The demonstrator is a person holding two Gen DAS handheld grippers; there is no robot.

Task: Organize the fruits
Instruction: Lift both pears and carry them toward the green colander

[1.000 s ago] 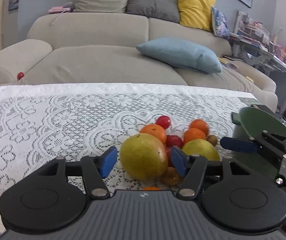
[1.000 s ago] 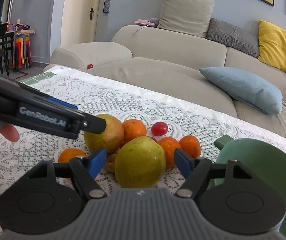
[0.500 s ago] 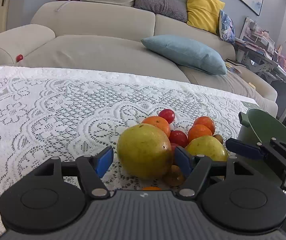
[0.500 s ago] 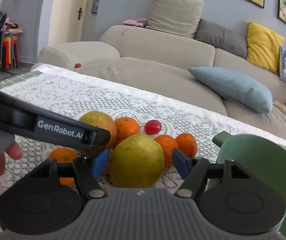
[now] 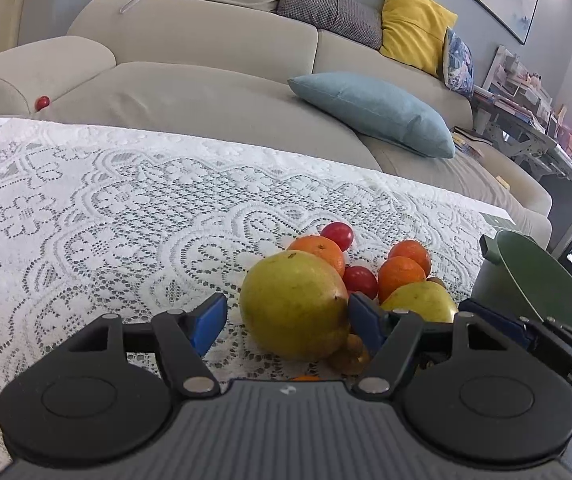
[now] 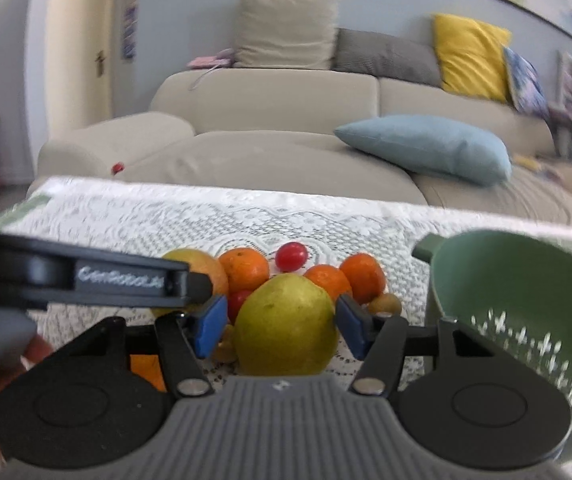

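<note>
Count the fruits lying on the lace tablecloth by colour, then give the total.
Yellow-green fruits: 2
Orange fruits: 4
Red fruits: 2
Small brown fruits: 2
Total: 10

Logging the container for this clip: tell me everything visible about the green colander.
The green colander looks like matte plastic, a deep round bowl with small leaf-shaped drain holes low in its wall and a stubby tab handle on the rim. It stands on the lace tablecloth to the right of the fruit pile, and what shows of its inside holds no fruit. In the left wrist view it sits behind the right tool. No tool touches it visibly.
</note>
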